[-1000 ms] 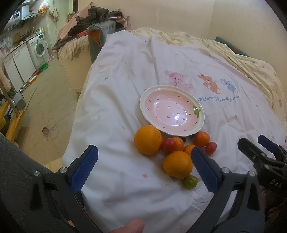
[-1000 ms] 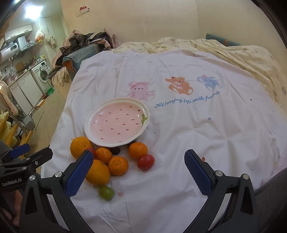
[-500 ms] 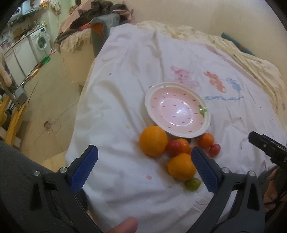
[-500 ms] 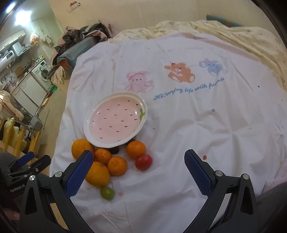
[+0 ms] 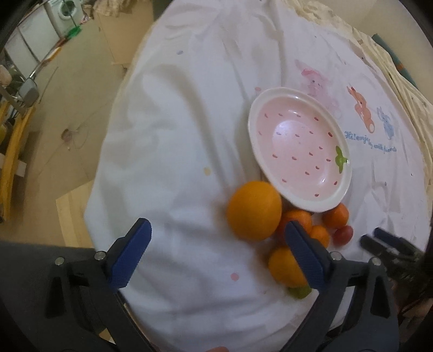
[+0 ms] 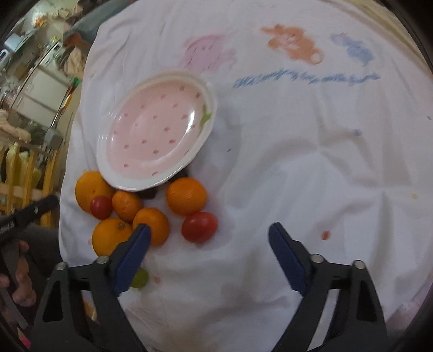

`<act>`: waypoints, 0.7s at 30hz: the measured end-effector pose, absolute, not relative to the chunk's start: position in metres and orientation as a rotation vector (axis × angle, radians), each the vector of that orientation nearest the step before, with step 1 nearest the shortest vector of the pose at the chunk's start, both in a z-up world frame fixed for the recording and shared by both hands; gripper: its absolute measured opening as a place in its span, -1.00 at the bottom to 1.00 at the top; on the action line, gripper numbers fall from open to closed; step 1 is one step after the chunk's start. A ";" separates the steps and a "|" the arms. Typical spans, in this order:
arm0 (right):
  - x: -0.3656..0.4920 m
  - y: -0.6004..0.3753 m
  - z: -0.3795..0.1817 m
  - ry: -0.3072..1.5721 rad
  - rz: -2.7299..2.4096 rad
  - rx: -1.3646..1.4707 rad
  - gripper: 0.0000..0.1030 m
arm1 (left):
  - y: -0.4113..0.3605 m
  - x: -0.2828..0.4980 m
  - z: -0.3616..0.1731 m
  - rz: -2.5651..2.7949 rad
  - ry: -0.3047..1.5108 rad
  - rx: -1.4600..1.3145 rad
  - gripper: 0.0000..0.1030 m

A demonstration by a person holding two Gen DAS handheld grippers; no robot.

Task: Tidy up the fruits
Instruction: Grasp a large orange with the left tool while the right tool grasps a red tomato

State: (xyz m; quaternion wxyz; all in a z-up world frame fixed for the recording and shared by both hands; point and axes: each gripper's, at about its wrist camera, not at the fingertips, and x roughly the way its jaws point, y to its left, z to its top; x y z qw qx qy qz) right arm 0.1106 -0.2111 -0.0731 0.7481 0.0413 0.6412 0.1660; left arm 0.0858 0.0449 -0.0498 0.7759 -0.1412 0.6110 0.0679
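Observation:
A pink strawberry-pattern plate (image 5: pixel 299 151) (image 6: pixel 155 139) lies empty on the white printed sheet. Just in front of it sits a pile of fruit: a large orange (image 5: pixel 254 211) (image 6: pixel 90 189), several smaller oranges (image 6: pixel 185 196), a red tomato (image 6: pixel 199 227), a smaller tomato (image 6: pixel 100 207) and a green fruit (image 6: pixel 140 277). My left gripper (image 5: pixel 216 253) is open and empty, hovering just short of the large orange. My right gripper (image 6: pixel 209 256) is open and empty, just above the red tomato. The right gripper's tips show in the left wrist view (image 5: pixel 387 243).
The sheet (image 6: pixel 311 162) covers a bed, with cartoon animals and blue lettering behind the plate. The bed's left edge drops to a beige floor (image 5: pixel 67 113). A washing machine (image 5: pixel 66 6) and yellow wooden furniture (image 5: pixel 10 151) stand far left.
Both grippers have moved forward and down towards the fruit pile, so plate and fruit look larger. Both stay open. The fruit has not moved.

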 end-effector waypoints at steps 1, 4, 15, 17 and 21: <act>0.112 -0.209 -0.076 1.410 0.369 0.084 0.56 | 0.044 0.091 -0.052 0.146 1.336 -0.313 0.89; 0.114 -0.201 -0.086 1.436 0.393 0.065 0.43 | 0.041 0.105 -0.064 0.135 1.382 -0.331 0.85; 0.119 -0.194 -0.106 1.476 0.420 0.054 0.25 | 0.032 0.120 -0.102 0.087 1.475 -0.421 0.61; 0.120 -0.191 -0.106 1.469 0.421 0.030 0.22 | 0.034 0.121 -0.104 0.071 1.478 -0.456 0.32; 0.118 -0.180 -0.109 1.455 0.430 -0.017 0.00 | 0.028 0.120 -0.102 0.039 1.468 -0.458 0.09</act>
